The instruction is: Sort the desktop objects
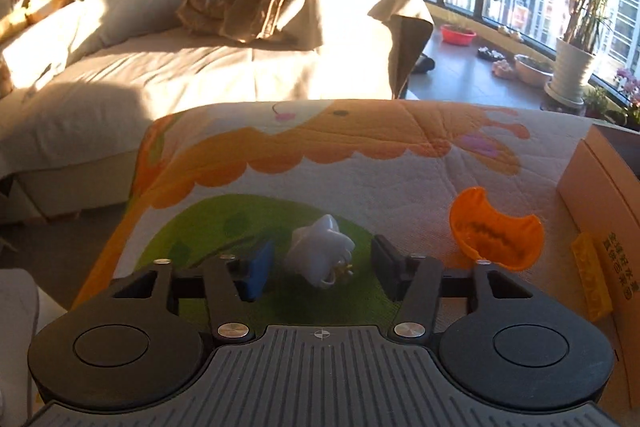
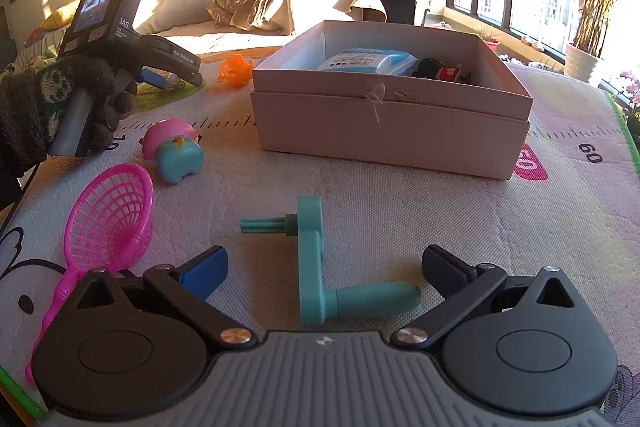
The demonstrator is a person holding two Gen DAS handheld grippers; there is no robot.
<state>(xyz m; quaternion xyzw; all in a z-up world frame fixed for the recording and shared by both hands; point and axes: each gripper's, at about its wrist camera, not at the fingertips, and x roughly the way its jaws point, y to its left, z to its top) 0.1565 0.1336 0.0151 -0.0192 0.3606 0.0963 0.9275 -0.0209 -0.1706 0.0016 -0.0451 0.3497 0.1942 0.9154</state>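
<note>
Our left claw (image 1: pixel 318 263) stood released, its pads either side of a white toy (image 1: pixel 320 253) without pressing it. The toy looked light, hard and knobbly, best pinched across its middle. Our right claw (image 2: pixel 324 267) gaped over a stiff teal crank (image 2: pixel 316 267). Beyond it sat the open box (image 2: pixel 392 123), with bare desk (image 2: pixel 400 195) between.

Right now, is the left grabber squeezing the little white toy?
Apart. The left wrist view shows the white toy between the left gripper's fingers, with green mat showing on both sides of it.
</note>
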